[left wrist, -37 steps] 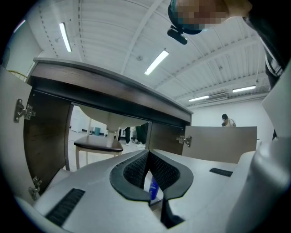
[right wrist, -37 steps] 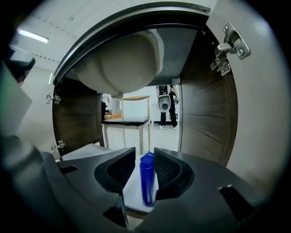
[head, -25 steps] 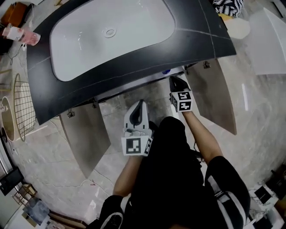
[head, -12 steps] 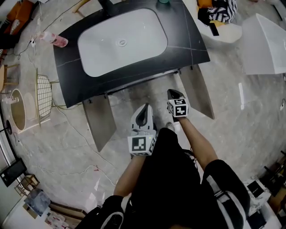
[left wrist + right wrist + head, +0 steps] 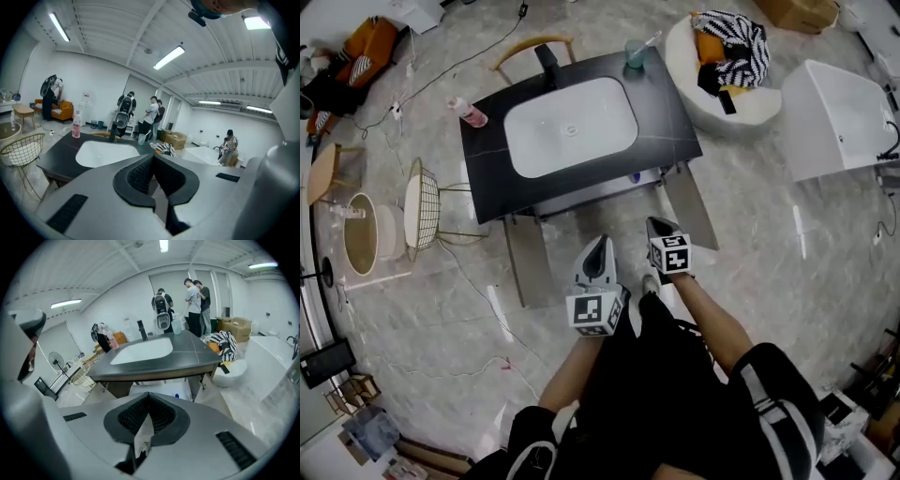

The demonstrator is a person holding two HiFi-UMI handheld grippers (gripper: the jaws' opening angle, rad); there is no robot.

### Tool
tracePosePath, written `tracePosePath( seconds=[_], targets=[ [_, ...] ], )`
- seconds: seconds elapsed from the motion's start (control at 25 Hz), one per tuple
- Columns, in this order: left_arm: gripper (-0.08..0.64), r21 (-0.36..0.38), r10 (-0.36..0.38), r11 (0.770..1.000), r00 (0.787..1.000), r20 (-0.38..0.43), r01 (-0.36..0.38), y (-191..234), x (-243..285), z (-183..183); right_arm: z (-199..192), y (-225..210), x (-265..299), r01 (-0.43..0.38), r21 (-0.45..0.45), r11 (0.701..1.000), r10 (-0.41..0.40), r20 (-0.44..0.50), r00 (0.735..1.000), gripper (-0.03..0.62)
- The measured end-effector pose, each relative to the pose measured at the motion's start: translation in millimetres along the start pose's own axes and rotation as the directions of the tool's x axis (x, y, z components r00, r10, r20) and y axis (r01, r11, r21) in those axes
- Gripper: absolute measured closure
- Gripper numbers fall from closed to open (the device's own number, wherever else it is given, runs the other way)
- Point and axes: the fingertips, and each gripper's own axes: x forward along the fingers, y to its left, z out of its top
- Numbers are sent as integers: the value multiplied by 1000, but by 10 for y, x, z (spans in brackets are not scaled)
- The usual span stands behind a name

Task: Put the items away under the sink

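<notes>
- Pink bottle (image 5: 472, 112) & clear cup (image 5: 637, 54) w/ brush stand at opp. back corners of the dark matte counter (image 5: 675, 117); not yet stowed.
- Small blue item (image 5: 635, 177) shows under the sink; can't tell what.
- Flat cabinet doors (image 5: 525, 267) swung wide, prob. for access.
- Basin (image 5: 572, 127): white, smooth, rounded.
- Left gripper (image 5: 601, 246) & right gripper (image 5: 657, 228): both clenched, empty, well back from the vanity.

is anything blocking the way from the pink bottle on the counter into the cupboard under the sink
Nothing visible does. The pink bottle stands on the counter, at its left end, and the left door and right door of the cupboard are swung open. Only a small blue thing shows inside the opening.
</notes>
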Motion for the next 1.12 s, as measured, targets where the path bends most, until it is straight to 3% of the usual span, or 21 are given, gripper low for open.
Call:
tracePosePath(
  seconds=[0.32,0.64,0.8,1.12],
  targets=[
    [545,25,-19,1000,998,66,18,-369,-491,737,840,392,-1108,-41,-65,997,52,176,983,581],
    [545,107,-33,994,988,149,18,-586,-850,1082,1434,801,-2208,-70,-118,991,113,416,902,581],
    [545,108,-27,994,983,180,8,-642,-986,1131,1486,959,-2706,-56,-148,987,123,494,861,581],
    [545,89,-22,996,980,200,4,-628,-1050,1071,1336,1133,-2763,-90,-168,982,163,497,852,581]
  ],
)
